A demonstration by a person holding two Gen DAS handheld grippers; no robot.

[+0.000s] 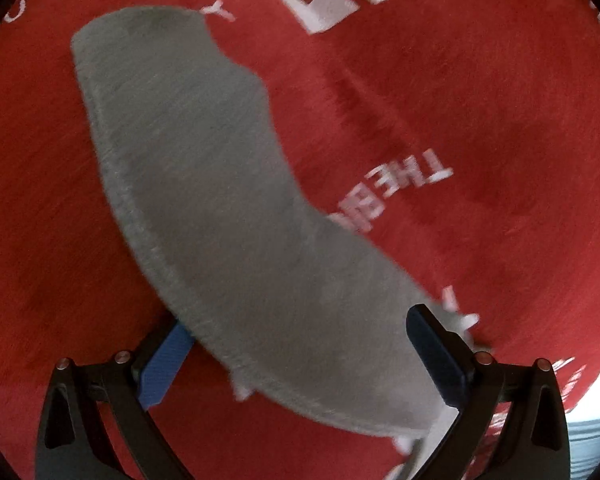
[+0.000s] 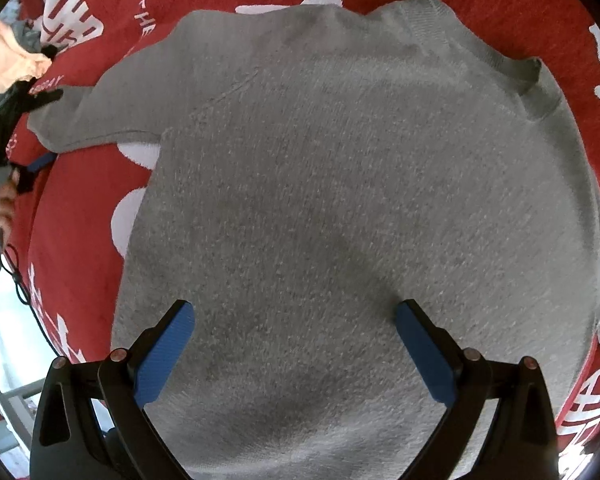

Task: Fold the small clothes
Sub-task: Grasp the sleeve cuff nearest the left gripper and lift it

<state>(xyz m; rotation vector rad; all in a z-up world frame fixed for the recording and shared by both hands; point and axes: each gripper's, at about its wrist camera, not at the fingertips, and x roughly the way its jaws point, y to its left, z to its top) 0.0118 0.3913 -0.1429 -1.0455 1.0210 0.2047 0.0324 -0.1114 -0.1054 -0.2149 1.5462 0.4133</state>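
A small grey knit sweater lies flat on a red blanket with white lettering. Its collar is at the far right and one sleeve stretches out to the left. My right gripper is open and empty, hovering over the sweater's body. In the left wrist view the sleeve runs away from me. My left gripper is open with the sleeve's end lying between its jaws, one finger under the cloth and one over it. The left gripper also shows at the sleeve end in the right wrist view.
The red blanket covers the whole work surface. A pile of peach and grey clothes lies at the far left corner. The blanket's edge drops off at the left, with a pale floor beyond.
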